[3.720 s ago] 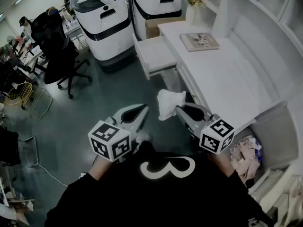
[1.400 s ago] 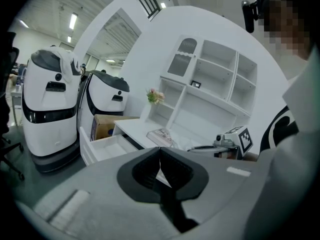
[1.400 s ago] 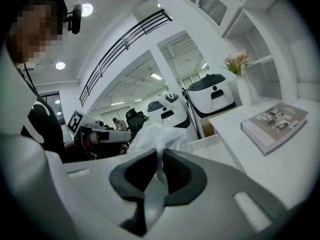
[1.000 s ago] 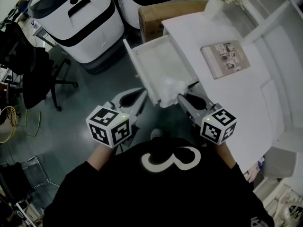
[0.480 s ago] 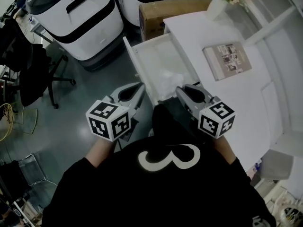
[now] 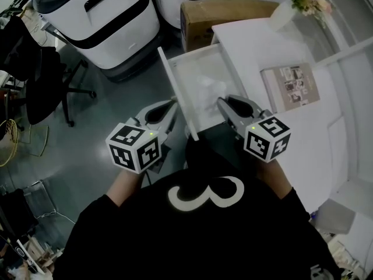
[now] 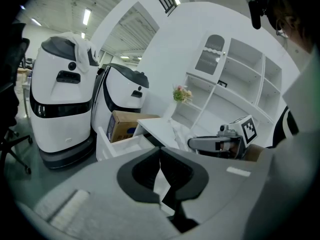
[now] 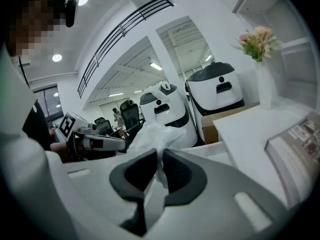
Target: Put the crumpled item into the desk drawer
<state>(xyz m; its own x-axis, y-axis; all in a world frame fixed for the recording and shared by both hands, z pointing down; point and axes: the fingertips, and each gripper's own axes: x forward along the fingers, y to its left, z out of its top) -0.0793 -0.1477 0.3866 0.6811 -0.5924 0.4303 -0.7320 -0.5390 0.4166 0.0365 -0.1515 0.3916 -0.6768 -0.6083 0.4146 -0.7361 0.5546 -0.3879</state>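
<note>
Box (image 6: 224, 10) behind open drawer (image 6: 189, 69); right tool (image 6: 224, 102) pinches crumpled item (image 6: 210, 89) over it; left tool (image 6: 172, 104) closed.

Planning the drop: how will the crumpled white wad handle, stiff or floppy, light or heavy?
Likely floppy: the wad bulges loosely beyond the right gripper pinching it. Probably very light, with thin crinkled folds. Unlikely to roll.

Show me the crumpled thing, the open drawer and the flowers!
crumpled item (image 8: 155, 136), right gripper view, its bunched middle.
drawer (image 6: 192, 69), head view, its bare floor.
flowers (image 8: 257, 36), right gripper view, the blossoms.
</note>
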